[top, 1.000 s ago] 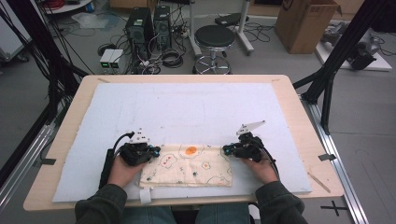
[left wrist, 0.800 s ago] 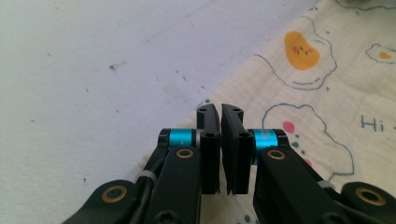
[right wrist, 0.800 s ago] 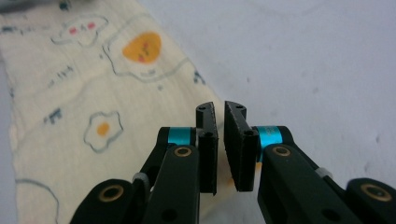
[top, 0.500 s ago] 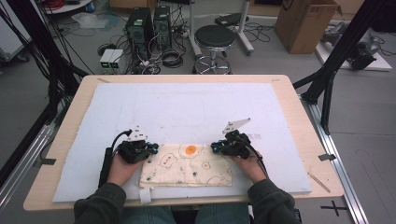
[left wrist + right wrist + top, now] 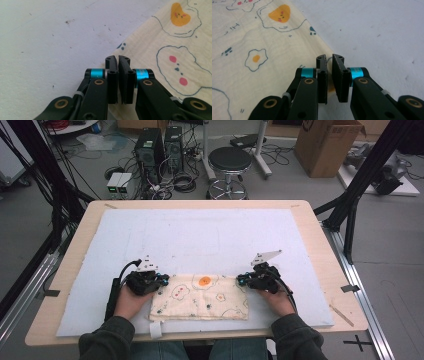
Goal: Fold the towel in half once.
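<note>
We see a cream cloth (image 5: 200, 297) printed with fried-egg and cloud figures lying flat on the pale blue mat (image 5: 210, 235), near the front edge on the person's side of the wooden table (image 5: 312, 227). It is folded into a wide rectangle, with a small white tag sticking out at its front left corner.

The left gripper (image 5: 161, 281) sits at the cloth's far left corner, held in the left hand (image 5: 129, 301). In the left gripper view we note its two black jaws nearly together, only a thin slit between them, tips over the cloth's edge (image 5: 160, 47) where it meets the mat (image 5: 50, 37). We cannot tell whether fabric is pinched in the slit.

The right gripper (image 5: 241, 280) sits at the far right corner, held in the right hand (image 5: 276, 301). In the right gripper view its jaws stand narrow, a slim gap between them, and the cloth's corner (image 5: 262, 50) runs under the tips; a bit of cream fabric shows low in the gap. Whether the pads press on it we cannot say.

Both grippers point inward, toward each other, across the far edge of the cloth.
</note>
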The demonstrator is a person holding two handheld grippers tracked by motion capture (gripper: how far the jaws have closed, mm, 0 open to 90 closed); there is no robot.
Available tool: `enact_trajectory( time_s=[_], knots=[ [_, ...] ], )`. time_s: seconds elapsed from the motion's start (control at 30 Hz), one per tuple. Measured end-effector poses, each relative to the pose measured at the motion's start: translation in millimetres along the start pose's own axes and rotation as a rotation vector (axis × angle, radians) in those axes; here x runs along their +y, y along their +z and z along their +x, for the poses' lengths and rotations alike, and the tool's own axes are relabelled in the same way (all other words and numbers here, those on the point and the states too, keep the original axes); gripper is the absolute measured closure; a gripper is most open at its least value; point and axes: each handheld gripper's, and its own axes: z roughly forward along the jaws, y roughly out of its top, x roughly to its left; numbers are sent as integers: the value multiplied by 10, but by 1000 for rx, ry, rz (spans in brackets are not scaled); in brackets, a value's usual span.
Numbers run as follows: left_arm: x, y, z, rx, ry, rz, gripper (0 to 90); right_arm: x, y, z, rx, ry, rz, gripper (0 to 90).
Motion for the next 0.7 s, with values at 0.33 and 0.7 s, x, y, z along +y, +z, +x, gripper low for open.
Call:
enact_trajectory(
  time_s=[0.33, 0.7],
  knots=[
    [-16, 3, 27, -17, -13, -11, 857, -94, -108, -60, -8, 22, -7, 817],
    [-19, -41, 12, -28, 4, -28, 775, -95, -158, -51, 3, 21, -53, 762]
  ],
)
